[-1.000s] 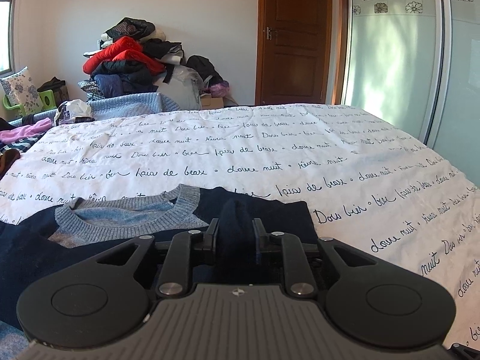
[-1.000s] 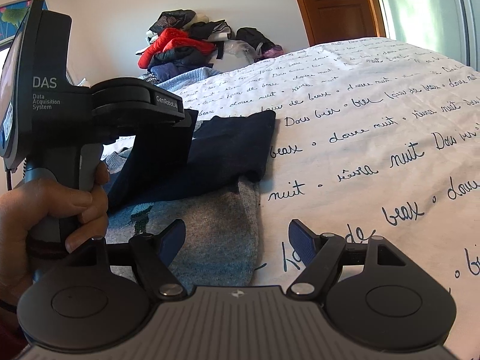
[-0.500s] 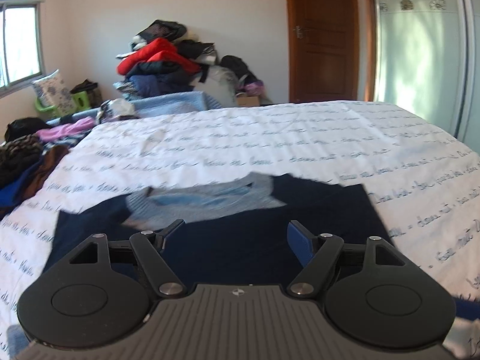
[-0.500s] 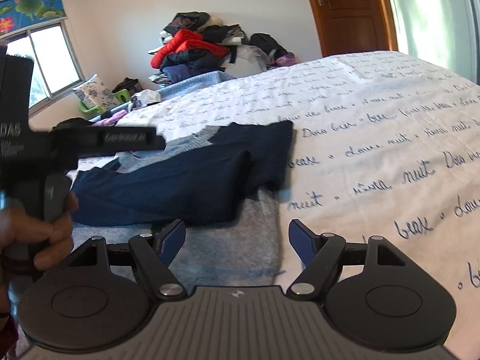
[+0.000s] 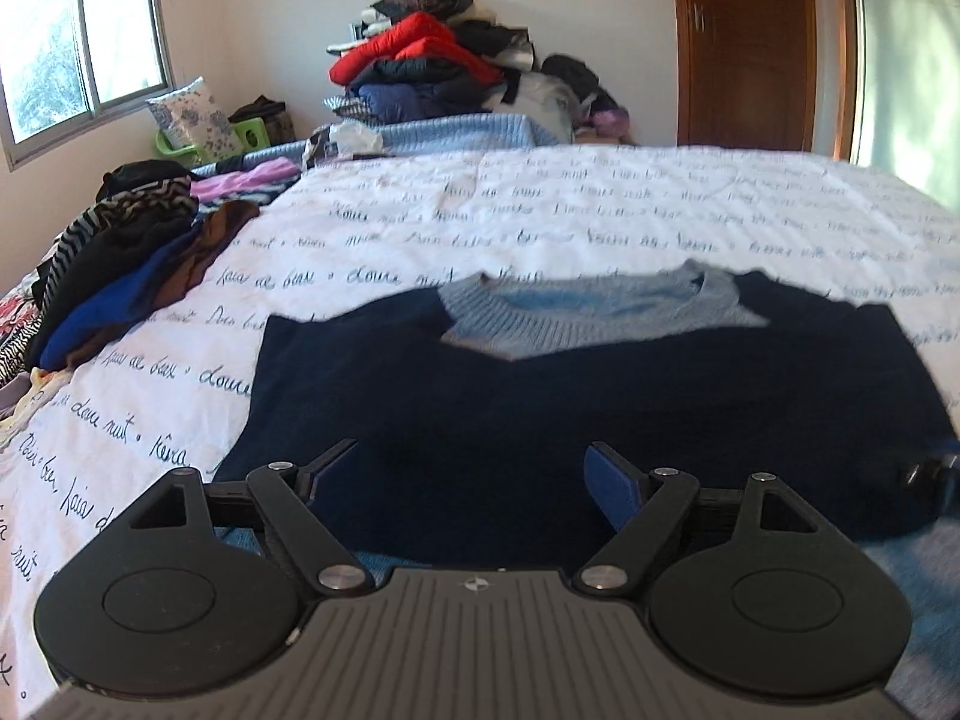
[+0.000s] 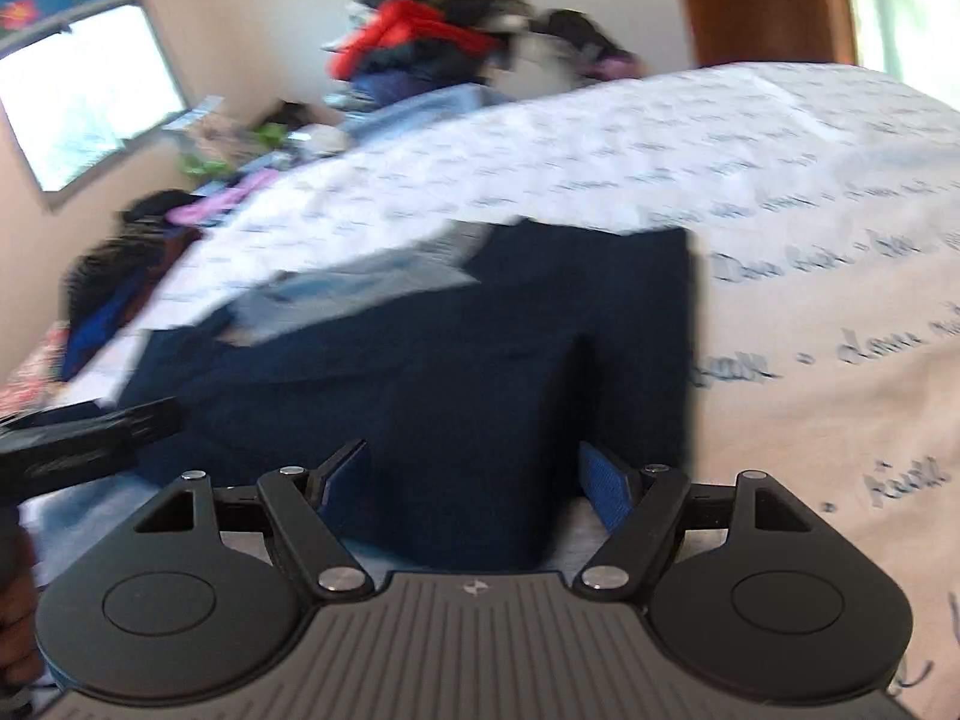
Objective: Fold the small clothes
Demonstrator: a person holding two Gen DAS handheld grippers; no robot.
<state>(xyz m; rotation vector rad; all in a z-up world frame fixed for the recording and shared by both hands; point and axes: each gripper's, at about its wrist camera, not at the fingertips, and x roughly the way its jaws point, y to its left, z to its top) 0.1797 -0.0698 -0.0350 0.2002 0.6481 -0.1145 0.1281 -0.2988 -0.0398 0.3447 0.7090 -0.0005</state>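
Now both tools, left tool [image 5: 468, 477] and right tool [image 6: 474, 480], hover agape over the sweater [image 5: 600, 408].

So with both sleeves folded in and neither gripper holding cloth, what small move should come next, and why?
Probably bring both grippers down to the sweater's near hem and pinch it. The left gripper, its jaws just opened, and the right gripper hover open above the navy sleeves, nothing between them; the lower body is unfolded.

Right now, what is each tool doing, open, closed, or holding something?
Left tool: open, jaws just been opening, holding nothing above the navy sweater.
Right tool: open, holding nothing.
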